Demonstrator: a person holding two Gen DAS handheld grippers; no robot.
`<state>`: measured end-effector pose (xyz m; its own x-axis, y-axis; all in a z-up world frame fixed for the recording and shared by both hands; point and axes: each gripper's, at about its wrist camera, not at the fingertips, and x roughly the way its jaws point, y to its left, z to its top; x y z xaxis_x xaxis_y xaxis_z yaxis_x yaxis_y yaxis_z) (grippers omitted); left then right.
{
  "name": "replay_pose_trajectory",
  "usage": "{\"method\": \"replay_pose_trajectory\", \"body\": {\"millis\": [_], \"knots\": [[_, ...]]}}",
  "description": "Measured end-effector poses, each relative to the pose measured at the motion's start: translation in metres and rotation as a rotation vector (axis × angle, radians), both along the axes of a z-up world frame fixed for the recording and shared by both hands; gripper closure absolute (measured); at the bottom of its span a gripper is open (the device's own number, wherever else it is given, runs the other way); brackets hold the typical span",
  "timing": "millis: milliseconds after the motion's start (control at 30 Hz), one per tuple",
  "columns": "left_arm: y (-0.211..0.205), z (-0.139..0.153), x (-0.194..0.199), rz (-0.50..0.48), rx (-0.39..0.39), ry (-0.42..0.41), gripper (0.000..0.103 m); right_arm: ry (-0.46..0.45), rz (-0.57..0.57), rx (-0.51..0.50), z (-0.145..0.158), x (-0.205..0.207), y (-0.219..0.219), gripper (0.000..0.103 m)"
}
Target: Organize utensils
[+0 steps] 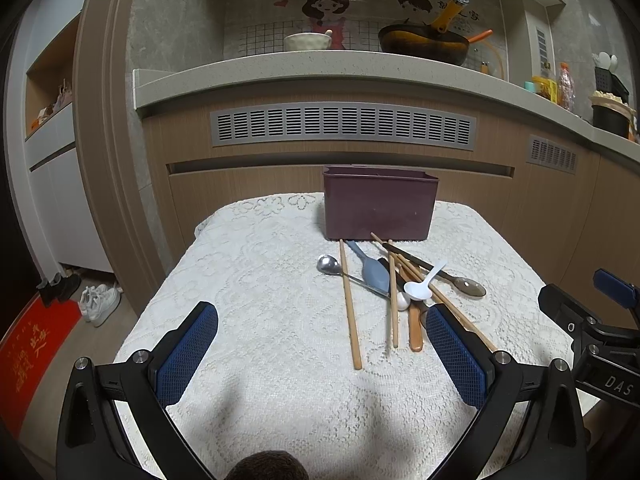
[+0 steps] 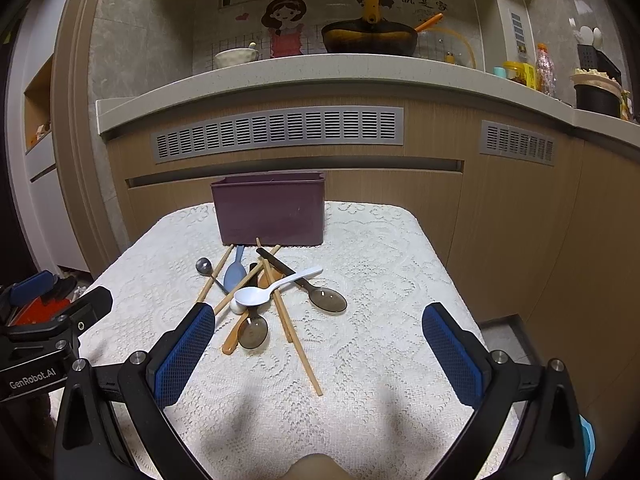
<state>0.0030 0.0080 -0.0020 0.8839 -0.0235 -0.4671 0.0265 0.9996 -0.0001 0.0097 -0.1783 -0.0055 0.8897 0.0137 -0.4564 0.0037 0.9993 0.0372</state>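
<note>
A purple utensil bin (image 1: 379, 208) (image 2: 271, 210) stands at the far side of the lace-covered table (image 1: 260, 280) (image 2: 380, 280). In front of it lies a loose pile: wooden chopsticks (image 1: 350, 312) (image 2: 298, 344), a white spoon (image 1: 420, 288) (image 2: 256, 295), a blue spoon (image 1: 374, 270) (image 2: 234, 274), a metal spoon (image 1: 329, 264) (image 2: 204, 266), dark translucent spoons (image 1: 470, 286) (image 2: 329, 300) and an orange utensil (image 1: 415, 330) (image 2: 234, 338). My left gripper (image 1: 322, 344) is open and empty, just short of the pile. My right gripper (image 2: 318, 340) is open and empty, with the pile near its left finger.
A kitchen counter (image 1: 320, 68) (image 2: 320, 72) with wooden cabinets stands right behind the table, bearing a wok (image 1: 424, 42) (image 2: 370, 38), a bowl (image 1: 307, 41) and jars. Shoes (image 1: 100, 300) and a red mat (image 1: 36, 352) lie on the floor left of the table.
</note>
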Motion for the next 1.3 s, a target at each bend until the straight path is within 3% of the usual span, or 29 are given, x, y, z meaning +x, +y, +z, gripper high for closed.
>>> {"method": "replay_pose_trajectory", "body": {"millis": [933, 1300], "knots": [[-0.002, -0.001, 0.005, -0.01, 0.0, 0.02, 0.0, 0.005, -0.007, 0.005, -0.001, 0.003, -0.003, 0.0], [0.003, 0.003, 0.047, -0.014, 0.009, 0.032, 0.0, 0.0, 0.018, -0.026, 0.009, 0.034, -0.005, 0.0]]}}
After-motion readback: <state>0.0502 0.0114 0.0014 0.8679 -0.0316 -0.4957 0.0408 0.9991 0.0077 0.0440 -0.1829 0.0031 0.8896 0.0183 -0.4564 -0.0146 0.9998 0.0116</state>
